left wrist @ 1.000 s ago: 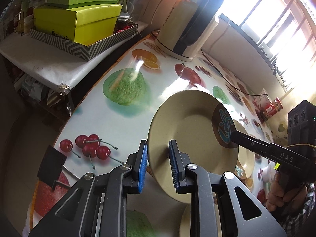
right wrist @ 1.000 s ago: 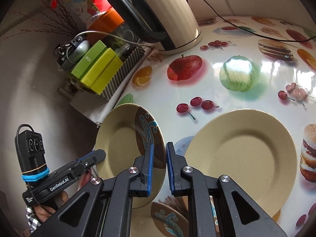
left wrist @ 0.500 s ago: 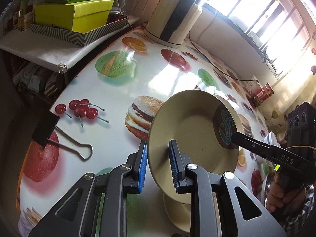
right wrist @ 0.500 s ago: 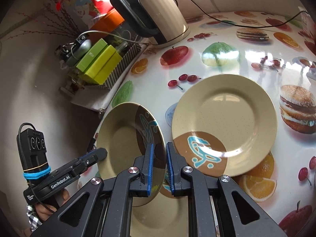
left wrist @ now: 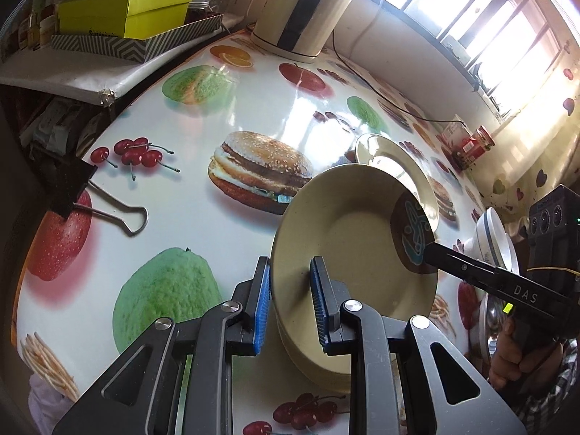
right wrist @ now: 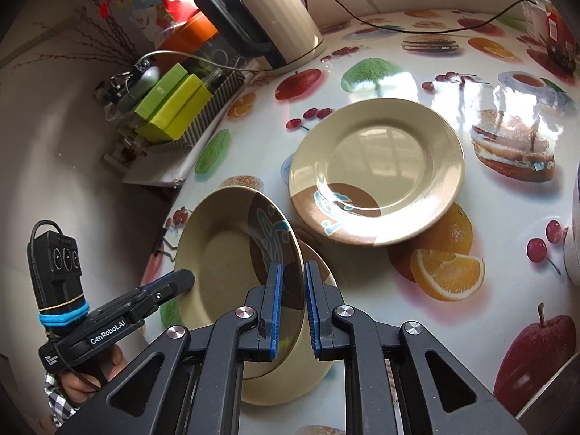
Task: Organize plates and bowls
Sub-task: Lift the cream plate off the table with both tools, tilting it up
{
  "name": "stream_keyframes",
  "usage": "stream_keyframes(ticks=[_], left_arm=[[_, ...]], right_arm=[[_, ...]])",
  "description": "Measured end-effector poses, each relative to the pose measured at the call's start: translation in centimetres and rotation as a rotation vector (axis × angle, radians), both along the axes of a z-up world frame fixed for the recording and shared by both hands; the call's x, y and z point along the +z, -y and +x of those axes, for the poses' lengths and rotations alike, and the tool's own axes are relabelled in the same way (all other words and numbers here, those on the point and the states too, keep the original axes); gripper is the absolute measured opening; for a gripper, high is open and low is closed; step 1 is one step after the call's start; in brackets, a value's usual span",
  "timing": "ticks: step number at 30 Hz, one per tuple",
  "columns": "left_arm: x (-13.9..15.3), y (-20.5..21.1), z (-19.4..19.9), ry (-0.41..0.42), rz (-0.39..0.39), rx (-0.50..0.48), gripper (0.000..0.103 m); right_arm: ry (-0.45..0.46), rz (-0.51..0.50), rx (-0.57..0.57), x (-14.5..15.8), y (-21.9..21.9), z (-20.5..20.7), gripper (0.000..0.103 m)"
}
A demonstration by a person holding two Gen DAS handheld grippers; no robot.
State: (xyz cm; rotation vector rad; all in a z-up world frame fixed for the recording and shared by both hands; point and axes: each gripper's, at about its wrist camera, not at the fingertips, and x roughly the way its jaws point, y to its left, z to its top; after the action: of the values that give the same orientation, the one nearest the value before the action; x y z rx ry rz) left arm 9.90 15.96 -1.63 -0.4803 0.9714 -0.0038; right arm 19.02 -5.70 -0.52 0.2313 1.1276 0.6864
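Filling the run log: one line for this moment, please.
held: tilted beige plate with brown-blue patch | left gripper: shut on rim | right gripper: shut on opposite rim | below: beige plate on table

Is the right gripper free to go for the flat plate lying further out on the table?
Probably not yet: the right gripper is shut on the held plate, which the left gripper also grips. The flat plate itself lies uncovered.

Bare table (left wrist: pixel 203 224) lies open left of the plates (right wrist: pixel 377 166); a binder clip (left wrist: pixel 108 210) and kettle (right wrist: pixel 275 32) edge it
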Motion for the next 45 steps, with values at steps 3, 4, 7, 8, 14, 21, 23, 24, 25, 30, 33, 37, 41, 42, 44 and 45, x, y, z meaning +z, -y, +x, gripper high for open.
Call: stream_keyframes(ticks=[3, 4, 7, 8, 14, 21, 23, 24, 25, 30, 33, 37, 41, 42, 44, 45], left_arm=[[-0.3, 0.4, -0.3, -0.01, 0.005, -0.006, 0.023], [-0.4, 0.5, -0.3, -0.013, 0.005, -0.008, 0.023], [-0.6, 0.5, -0.5, -0.019, 0.001, -0.01, 0.023], [-0.6, 0.6, -0.5, -0.019, 0.003, -0.012, 0.023], [-0.6, 0.9, -0.6, -0.027, 0.009, -0.021, 0.023], [-0.6, 1.3, -0.6, -0.032, 0.034, -0.026, 0.023], [-0.6, 1.3, -0.6, -0.032, 0.037, -0.027, 0.023], [-0.6, 1.3, -0.6, -0.033, 0.035, -0.026, 0.023], [-0.6, 1.4, -0.6, -0.033, 0.036, -0.026, 0.023], [-0.6, 1.4, -0.5, -0.035, 0.042, -0.028, 0.023], [-0.7, 1.5, -0.5, -0.036, 0.045, -0.032, 0.023], [-0.6, 1.6, -0.4, -0.041, 0.05, -0.032, 0.023], [-0.5, 1.8, -0.3, -0.042, 0.05, -0.031, 0.023], [-0.5, 1.8, -0.3, -0.042, 0.05, -0.031, 0.023], [-0.5, 1.8, -0.3, -0.042, 0.052, -0.031, 0.023], [-0.5, 1.7, -0.3, -0.041, 0.053, -0.032, 0.023]], right_arm=[[-0.01, -0.003, -0.006, -0.3, 0.4, -0.4, 0.013], [-0.011, -0.007, -0.009, -0.4, 0.4, -0.5, 0.013], [-0.014, -0.017, -0.012, -0.7, 0.6, -0.9, 0.013], [-0.015, -0.017, -0.012, -0.7, 0.6, -1.0, 0.013], [-0.021, -0.024, -0.018, -1.1, 0.9, -1.2, 0.013], [-0.023, -0.034, -0.019, -1.4, 0.8, -1.5, 0.014], [-0.02, -0.038, -0.019, -1.5, 0.7, -1.5, 0.014], [-0.019, -0.038, -0.02, -1.5, 0.8, -1.6, 0.014], [-0.018, -0.038, -0.02, -1.5, 0.8, -1.6, 0.014], [-0.006, -0.055, -0.016, -1.5, 0.7, -1.6, 0.016], [-0.001, -0.062, -0.019, -1.5, 0.7, -1.6, 0.016], [0.017, -0.084, -0.019, -1.4, 0.6, -1.8, 0.016], [0.018, -0.083, -0.022, -1.5, 0.6, -1.9, 0.016], [0.018, -0.083, -0.023, -1.5, 0.6, -1.9, 0.016], [0.023, -0.088, -0.018, -1.5, 0.6, -1.9, 0.016], [0.026, -0.093, -0.016, -1.5, 0.6, -1.9, 0.016]])
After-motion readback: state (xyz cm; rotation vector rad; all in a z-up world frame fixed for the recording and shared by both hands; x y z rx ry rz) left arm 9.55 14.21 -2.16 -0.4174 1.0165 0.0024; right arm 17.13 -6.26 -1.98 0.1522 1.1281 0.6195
